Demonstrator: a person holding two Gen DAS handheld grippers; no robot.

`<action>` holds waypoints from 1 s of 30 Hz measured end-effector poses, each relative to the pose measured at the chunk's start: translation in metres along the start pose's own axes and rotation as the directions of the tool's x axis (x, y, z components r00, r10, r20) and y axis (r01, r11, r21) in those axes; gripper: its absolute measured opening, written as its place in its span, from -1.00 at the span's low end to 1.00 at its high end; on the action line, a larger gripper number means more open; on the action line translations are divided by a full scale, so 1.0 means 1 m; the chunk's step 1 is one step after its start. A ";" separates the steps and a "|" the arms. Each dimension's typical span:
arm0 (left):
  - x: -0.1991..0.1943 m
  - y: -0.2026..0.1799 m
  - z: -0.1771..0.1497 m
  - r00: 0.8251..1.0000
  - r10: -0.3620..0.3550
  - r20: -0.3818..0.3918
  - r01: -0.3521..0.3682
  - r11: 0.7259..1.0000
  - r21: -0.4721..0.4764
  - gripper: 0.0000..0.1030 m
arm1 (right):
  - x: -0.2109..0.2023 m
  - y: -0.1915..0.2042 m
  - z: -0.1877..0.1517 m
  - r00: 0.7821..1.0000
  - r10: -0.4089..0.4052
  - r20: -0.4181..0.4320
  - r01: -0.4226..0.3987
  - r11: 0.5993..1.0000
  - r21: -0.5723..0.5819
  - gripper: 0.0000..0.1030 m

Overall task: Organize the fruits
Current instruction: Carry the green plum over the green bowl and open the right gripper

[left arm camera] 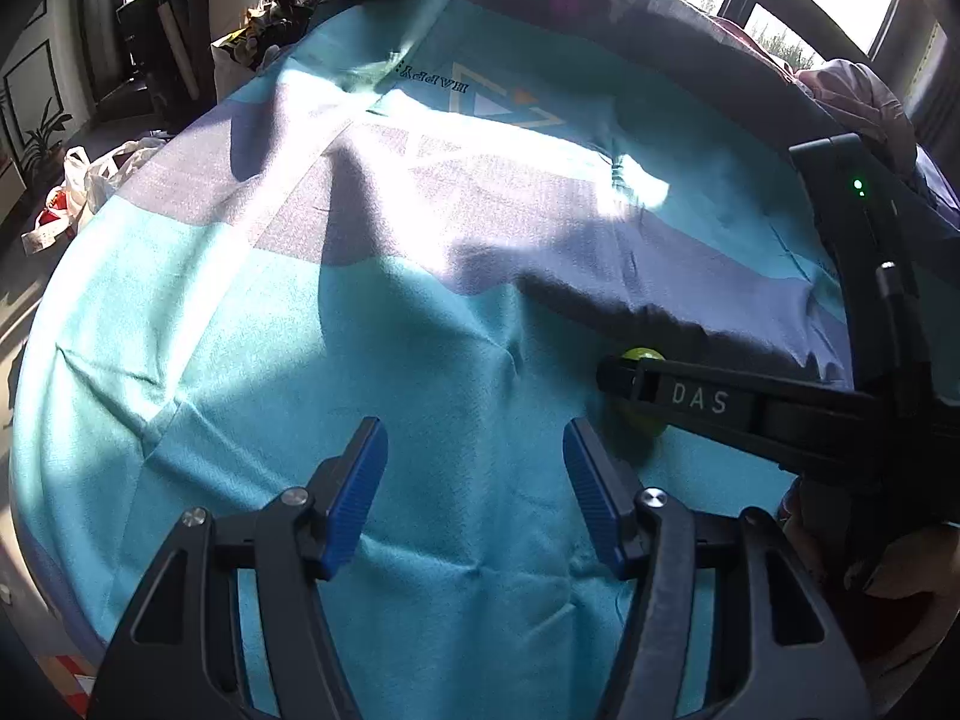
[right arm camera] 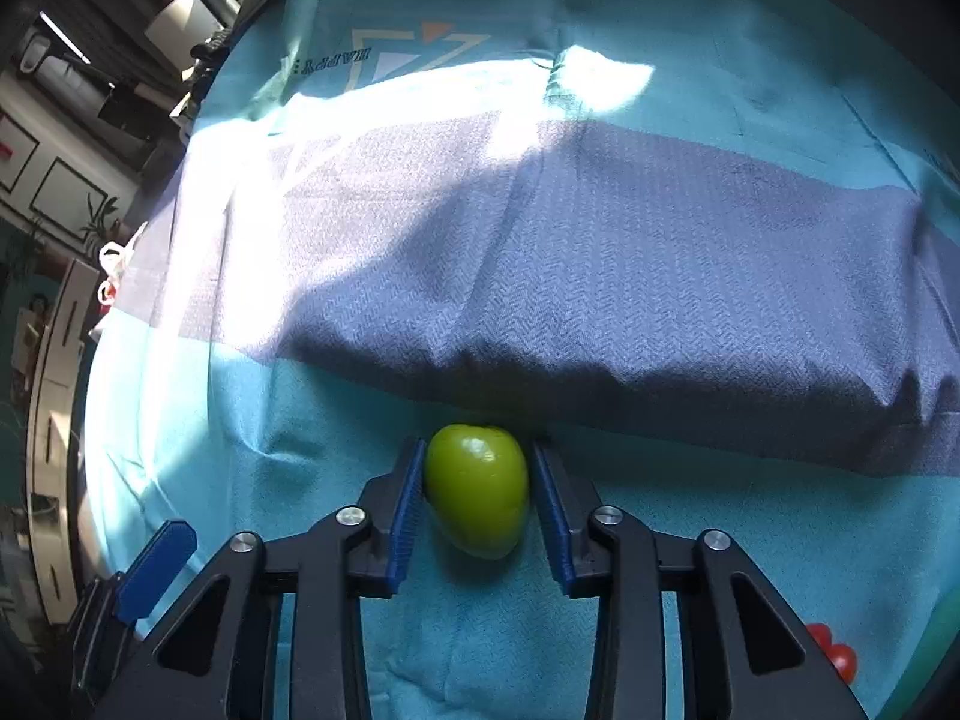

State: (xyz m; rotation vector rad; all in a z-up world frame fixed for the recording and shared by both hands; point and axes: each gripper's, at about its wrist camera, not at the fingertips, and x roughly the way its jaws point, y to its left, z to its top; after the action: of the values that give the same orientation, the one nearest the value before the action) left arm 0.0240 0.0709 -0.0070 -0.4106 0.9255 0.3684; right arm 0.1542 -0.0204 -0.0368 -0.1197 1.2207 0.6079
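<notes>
A smooth green fruit [right arm camera: 478,489] lies on the teal and grey-blue cloth [right arm camera: 540,252]. My right gripper [right arm camera: 478,468] is around it, both blue pads against its sides, so it is shut on the fruit. In the left wrist view the same fruit [left arm camera: 642,357] shows partly behind the right gripper's black finger [left arm camera: 690,396]. My left gripper [left arm camera: 474,450] is open and empty, low over the teal cloth [left arm camera: 300,360], just left of the fruit. A blue pad of the left gripper [right arm camera: 157,570] shows at the lower left of the right wrist view.
Small red fruits [right arm camera: 834,654] lie at the lower right edge of the right wrist view. A raised grey-blue fold of cloth [right arm camera: 660,360] runs right behind the green fruit. White plastic bags [left arm camera: 90,180] and a plant [left arm camera: 42,138] stand on the floor to the left.
</notes>
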 end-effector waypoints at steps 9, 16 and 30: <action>-0.005 -0.006 -0.001 1.000 -0.022 0.002 0.022 1.000 0.016 0.17 | -0.036 -0.022 -0.035 0.996 0.068 0.051 -0.071 0.996 0.053 -0.31; -0.007 -0.023 -0.009 0.999 -0.034 0.003 0.034 0.997 0.068 0.17 | -0.069 -0.041 -0.102 0.996 0.058 0.074 -0.066 0.991 0.114 -0.31; -0.013 -0.046 -0.023 0.997 -0.076 -0.016 0.077 0.987 0.142 0.17 | -0.068 -0.058 -0.122 0.994 0.074 0.083 -0.087 0.982 0.170 -0.30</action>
State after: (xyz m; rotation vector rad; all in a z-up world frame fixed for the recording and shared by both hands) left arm 0.0227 0.0182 -0.0003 -0.3161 0.9371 0.2282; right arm 0.0663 -0.1437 -0.0324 0.0991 1.2033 0.5681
